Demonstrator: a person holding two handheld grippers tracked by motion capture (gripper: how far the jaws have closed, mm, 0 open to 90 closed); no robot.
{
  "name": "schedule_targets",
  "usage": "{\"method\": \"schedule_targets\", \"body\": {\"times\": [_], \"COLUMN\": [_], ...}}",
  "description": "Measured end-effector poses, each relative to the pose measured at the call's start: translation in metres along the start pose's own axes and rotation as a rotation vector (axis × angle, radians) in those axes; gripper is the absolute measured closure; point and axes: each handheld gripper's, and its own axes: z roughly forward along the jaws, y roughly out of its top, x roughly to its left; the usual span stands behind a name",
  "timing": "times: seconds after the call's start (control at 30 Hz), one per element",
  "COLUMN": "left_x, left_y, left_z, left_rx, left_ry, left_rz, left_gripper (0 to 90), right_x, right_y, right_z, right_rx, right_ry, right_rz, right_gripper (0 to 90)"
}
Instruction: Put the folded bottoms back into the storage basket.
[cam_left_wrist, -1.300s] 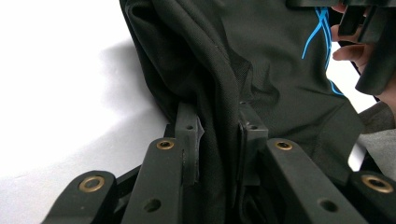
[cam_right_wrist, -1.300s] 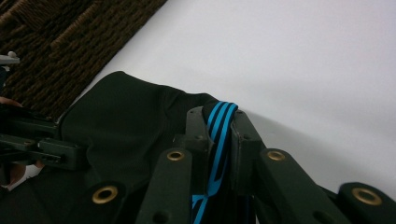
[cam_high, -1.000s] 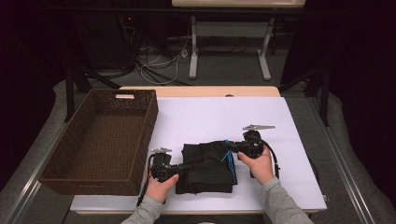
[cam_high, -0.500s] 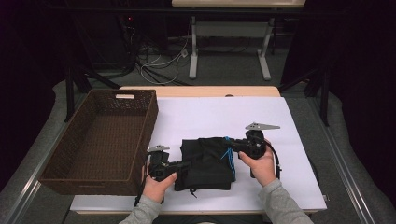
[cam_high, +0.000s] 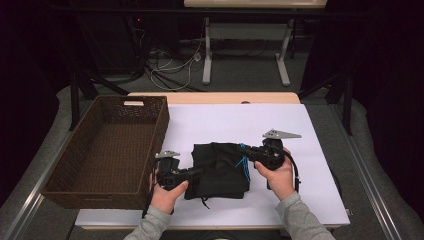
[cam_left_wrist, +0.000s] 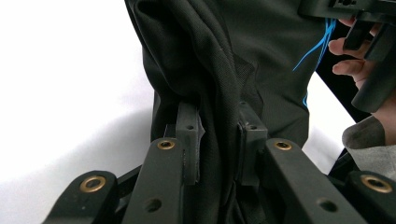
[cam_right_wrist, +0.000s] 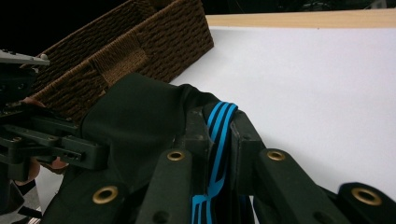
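A folded black cloth (cam_high: 220, 167) with thin blue stripes sits near the front of the white bench (cam_high: 310, 130), just beside a brown woven basket (cam_high: 107, 150). The left gripper (cam_high: 192, 173) holds the cloth's left side, with its fingers (cam_left_wrist: 189, 135) pinched tight on a bunch of the dark fabric. The right gripper (cam_high: 248, 151) holds the right side, and its fingers (cam_right_wrist: 243, 140) squeeze the blue striped edge.
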Motion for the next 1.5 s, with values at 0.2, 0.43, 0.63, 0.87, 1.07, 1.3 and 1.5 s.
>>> {"method": "schedule_targets", "body": {"times": [0.2,0.43,0.63,0.87,1.07,1.3,1.5], "left_x": [-0.005,-0.009,-0.009,-0.010,-0.010,-0.013,-0.010], "left_y": [0.009,0.021,0.029,0.038,0.049,0.067,0.079], "left_z": [-0.012,-0.023,-0.030,-0.041,-0.053,-0.071,-0.087], "left_rx": [-0.020,-0.014,-0.011,-0.018,-0.015,-0.016,-0.032], "left_ry": [0.008,0.016,0.025,0.033,0.029,0.064,0.090], "left_rz": [0.018,0.018,0.022,0.020,0.011,0.031,0.030], "left_gripper": [75.4,75.5,75.4,75.5,75.4,75.4,75.4], "right_x": [0.009,0.015,0.019,0.021,0.028,0.038,0.047], "right_y": [0.005,0.015,0.026,0.042,0.057,0.076,0.093], "right_z": [-0.005,-0.005,-0.001,0.003,0.006,0.013,0.022], "right_rx": [-0.034,-0.052,-0.035,-0.016,0.008,0.006,-0.001], "right_ry": [0.003,0.037,0.047,0.067,0.063,0.076,0.080], "right_rz": [-0.008,-0.001,0.008,0.017,0.004,-0.008,-0.024], "right_gripper": [80.4,80.4,80.4,80.3,80.3,80.4,80.3]}}
